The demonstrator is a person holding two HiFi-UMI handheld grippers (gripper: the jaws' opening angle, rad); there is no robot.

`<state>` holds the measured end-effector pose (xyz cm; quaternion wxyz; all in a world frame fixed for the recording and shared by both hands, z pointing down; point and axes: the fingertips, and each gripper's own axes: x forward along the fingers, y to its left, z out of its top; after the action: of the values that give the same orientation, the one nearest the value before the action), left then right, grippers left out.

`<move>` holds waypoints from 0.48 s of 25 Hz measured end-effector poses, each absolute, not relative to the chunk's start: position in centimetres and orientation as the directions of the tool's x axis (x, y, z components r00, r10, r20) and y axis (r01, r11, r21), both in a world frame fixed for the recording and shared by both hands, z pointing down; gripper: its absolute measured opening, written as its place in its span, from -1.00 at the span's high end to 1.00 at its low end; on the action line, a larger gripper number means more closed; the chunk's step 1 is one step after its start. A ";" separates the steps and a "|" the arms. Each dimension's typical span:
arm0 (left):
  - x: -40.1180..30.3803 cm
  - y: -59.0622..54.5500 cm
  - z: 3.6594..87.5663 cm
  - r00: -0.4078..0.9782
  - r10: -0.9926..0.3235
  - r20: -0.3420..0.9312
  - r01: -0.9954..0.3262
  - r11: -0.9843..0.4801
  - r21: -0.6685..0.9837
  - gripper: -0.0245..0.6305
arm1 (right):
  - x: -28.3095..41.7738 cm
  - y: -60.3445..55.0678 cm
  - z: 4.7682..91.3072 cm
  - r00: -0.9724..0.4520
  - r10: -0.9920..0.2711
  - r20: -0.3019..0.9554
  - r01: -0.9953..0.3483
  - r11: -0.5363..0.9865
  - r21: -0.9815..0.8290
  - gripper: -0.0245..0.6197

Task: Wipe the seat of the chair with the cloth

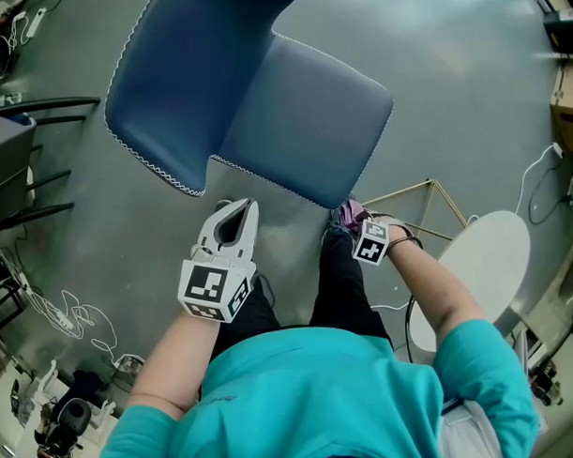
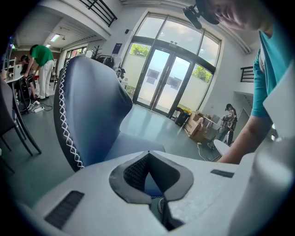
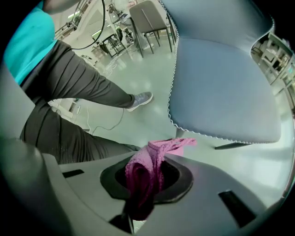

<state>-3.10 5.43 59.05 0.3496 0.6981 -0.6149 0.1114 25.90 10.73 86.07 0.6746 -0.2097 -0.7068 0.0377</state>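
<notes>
A blue padded chair (image 1: 311, 119) with white zigzag stitching along its edges stands on the grey floor (image 1: 109, 239) in front of a person in a teal shirt (image 1: 311, 392) and dark trousers, seen from above in the head view. The chair's backrest (image 1: 187, 67) lies toward the upper left and its seat toward the right. The right gripper (image 1: 354, 223), with its square-marker cube toward the camera, sits just beside the front corner of the seat. It pinches a crumpled magenta-pink cloth (image 1: 349, 212). In the right gripper view the cloth (image 3: 146, 177) is bunched between the pressed-in jaws of the right gripper (image 3: 152, 159), with a lighter pink flap sticking out past the tips toward the stitched front edge of the seat (image 3: 221, 87). Pale floor shows between that flap and the seat, so the cloth is near the seat but apart from it. The white left gripper (image 1: 234, 216) hangs in front of the seat's near edge, below the curve where the backrest meets the seat. In the left gripper view its jaws are pressed together at the tips with nothing between them (image 2: 148, 154), and the blue backrest (image 2: 92, 115) rises just beyond. A round white surface (image 1: 489, 258) and a thin gold wire frame (image 1: 435, 195) stand to the person's right.
</notes>
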 end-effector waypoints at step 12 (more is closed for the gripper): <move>-7.0 6.6 51.1 0.278 -0.836 0.473 -0.915 -0.081 0.396 0.97 | 18.6 9.7 73.4 -0.256 0.328 0.909 -0.033 0.937 -0.347 0.75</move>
<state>-7.04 6.63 51.06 0.3202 0.7325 -0.5977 0.0613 18.63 9.69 73.41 0.6024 -0.0947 -0.7783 0.1498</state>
